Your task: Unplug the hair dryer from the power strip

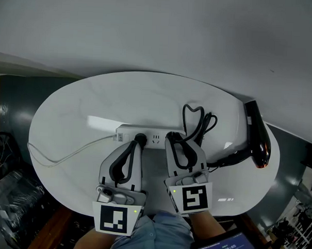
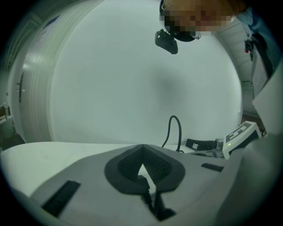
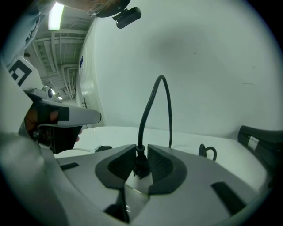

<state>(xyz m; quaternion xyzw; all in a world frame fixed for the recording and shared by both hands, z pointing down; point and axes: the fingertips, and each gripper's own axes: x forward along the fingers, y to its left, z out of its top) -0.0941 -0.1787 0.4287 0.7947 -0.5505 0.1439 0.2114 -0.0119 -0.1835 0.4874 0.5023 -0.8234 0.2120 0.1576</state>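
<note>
Across the white oval desk [image 1: 95, 103], smooth and glossy enough to throw back the ceiling light, we read the task as started but not finished. The hair dryer [image 1: 257, 133], a black shiny-bodied tool with a tapering handle, lies well apart at the desk's right edge. The power strip [image 1: 155, 133] is a long white plastic bar at the middle, and its thin white lead [image 1: 67, 154] curves off to the left. From the dryer a black rubbery cord [image 1: 195, 120] loops in stiff coils behind the strip and arches down into the right claw [image 3: 141, 150]. That claw's ribbed dark pads are clamped on the plug [image 3: 141, 167], a small matte black moulding with a ridged collar. Its prongs are hidden, so we cannot tell whether it has left the socket. We judge the pull is yet to come. The left claw [image 2: 142, 148] has its tips together with nothing between them, and its nose is at the strip's near edge, perhaps to steady it.
</note>
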